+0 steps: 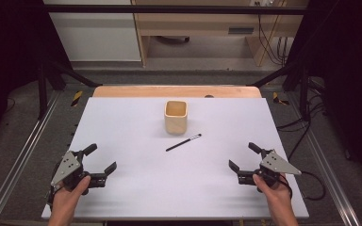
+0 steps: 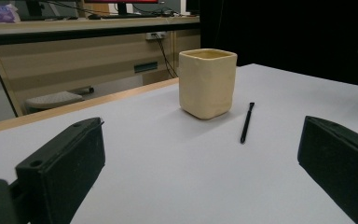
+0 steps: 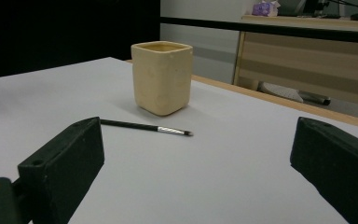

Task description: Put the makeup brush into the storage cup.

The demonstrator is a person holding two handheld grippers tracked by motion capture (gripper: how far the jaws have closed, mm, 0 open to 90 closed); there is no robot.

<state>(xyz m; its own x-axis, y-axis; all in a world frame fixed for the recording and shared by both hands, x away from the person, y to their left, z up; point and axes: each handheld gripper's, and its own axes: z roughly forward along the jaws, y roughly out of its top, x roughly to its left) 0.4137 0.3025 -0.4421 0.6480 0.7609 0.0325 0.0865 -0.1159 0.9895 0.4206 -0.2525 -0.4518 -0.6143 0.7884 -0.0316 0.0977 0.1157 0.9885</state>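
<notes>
Cream cup [image 1: 176, 116], blk brush [image 1: 183, 142], white table [image 1: 132, 183].

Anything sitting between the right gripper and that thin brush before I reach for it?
No. In the high view, only bare white tabletop separates the open right gripper from the brush; the cup stands beyond it.

Black gripper [image 1: 101, 158], grey screw-dotted triangular plate, trailing cable.

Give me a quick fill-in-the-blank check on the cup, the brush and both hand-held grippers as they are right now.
1. The beige cup stands ____ on the white table.
2. The thin black brush lies flat on the table, just in ____ of the cup, on the person's side.
3. The left hand-held gripper and the right hand-held gripper both have their jaws ____, holding nothing.

Missing words: upright; front; open
</notes>
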